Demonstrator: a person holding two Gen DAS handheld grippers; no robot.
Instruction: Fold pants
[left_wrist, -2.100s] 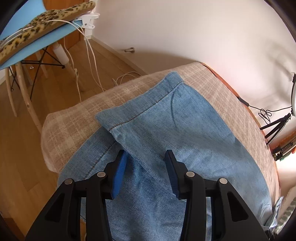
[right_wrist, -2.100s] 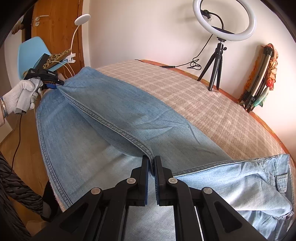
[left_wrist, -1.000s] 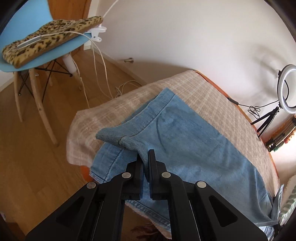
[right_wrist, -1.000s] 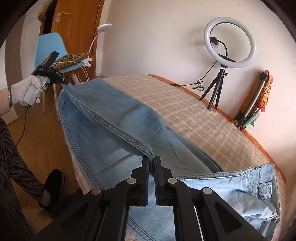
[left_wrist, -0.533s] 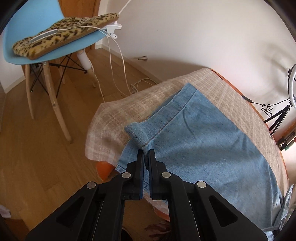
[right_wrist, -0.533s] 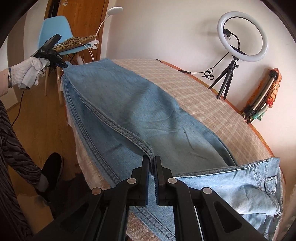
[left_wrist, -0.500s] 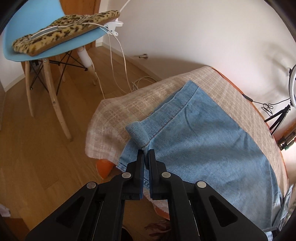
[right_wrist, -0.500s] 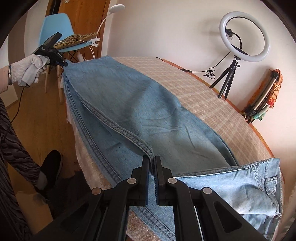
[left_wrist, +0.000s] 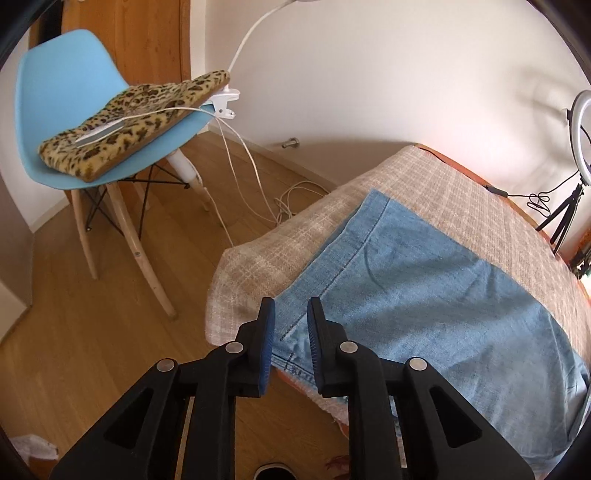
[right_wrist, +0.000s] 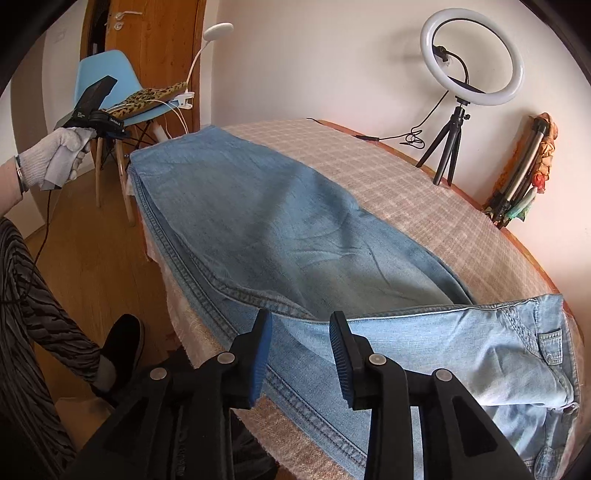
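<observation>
A table (right_wrist: 461, 206) under a checked cloth (left_wrist: 480, 206) fills most of both views. The pants (right_wrist: 280, 229), light blue jeans, lie flat along its near edge, one leg folded over the other, with the leg hems at the far end by the blue chair (left_wrist: 48, 103) and the waist and pockets at the near right in the right wrist view. A ring light (right_wrist: 472, 55) on a small tripod stands on the table by the wall. The right gripper (right_wrist: 301, 350) hovers over the inner seam with its jaws narrowly apart, having just been opening, and the denim lies below them, not pinched. The left gripper (left_wrist: 291, 332), held in a white-gloved hand (right_wrist: 55, 155), has also just been opening; its jaws stand a little apart above the hem corner, gripping nothing.
</observation>
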